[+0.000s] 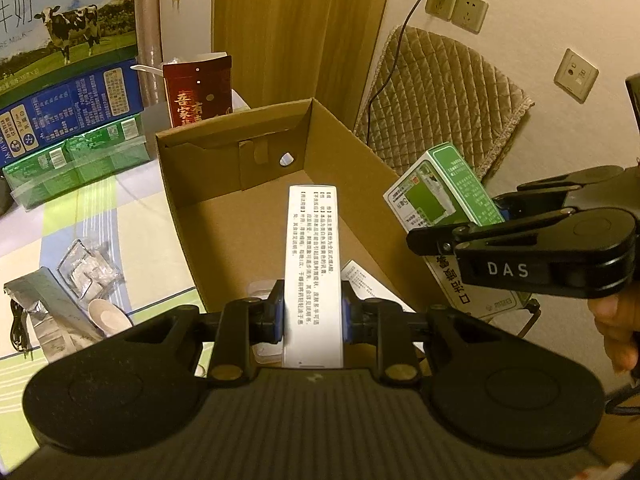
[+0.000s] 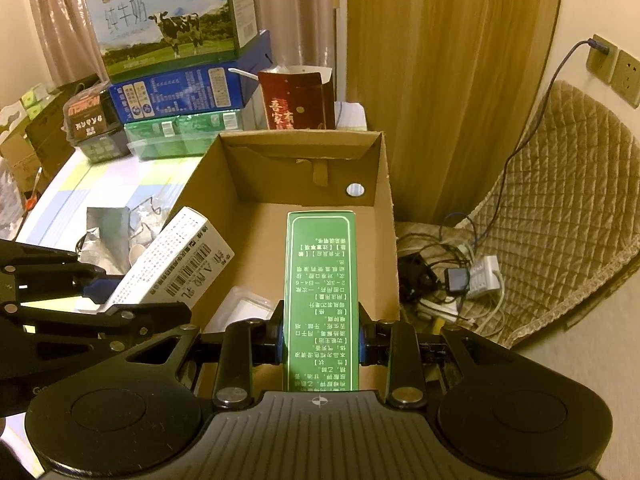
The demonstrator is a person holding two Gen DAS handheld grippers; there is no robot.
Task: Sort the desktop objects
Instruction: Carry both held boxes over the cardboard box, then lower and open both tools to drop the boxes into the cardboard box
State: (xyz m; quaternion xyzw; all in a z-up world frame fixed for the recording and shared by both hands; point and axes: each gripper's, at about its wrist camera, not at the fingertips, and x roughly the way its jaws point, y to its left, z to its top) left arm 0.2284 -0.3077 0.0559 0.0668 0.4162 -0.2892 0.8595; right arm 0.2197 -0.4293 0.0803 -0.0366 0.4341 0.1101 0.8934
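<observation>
An open cardboard box (image 1: 188, 200) (image 2: 390, 216) stands on the table ahead of both grippers. My left gripper (image 1: 313, 318) is shut on a long white medicine box (image 1: 313, 264) and holds it over the cardboard box's near end; it also shows in the right wrist view (image 2: 176, 260). My right gripper (image 2: 320, 340) is shut on a long green medicine box (image 2: 320, 292) and holds it above the cardboard box. That green box also shows in the left wrist view (image 1: 444, 192), at the right. A clear plastic item (image 2: 244, 308) lies inside the cardboard box.
Stacked milk cartons (image 2: 168, 28) and a red paper bag (image 2: 296, 100) stand behind the cardboard box. Foil packs and a small white cup (image 1: 108, 316) lie on the tablecloth at the left. A padded chair (image 2: 560, 208) and a tangle of cables (image 2: 452, 280) are at the right.
</observation>
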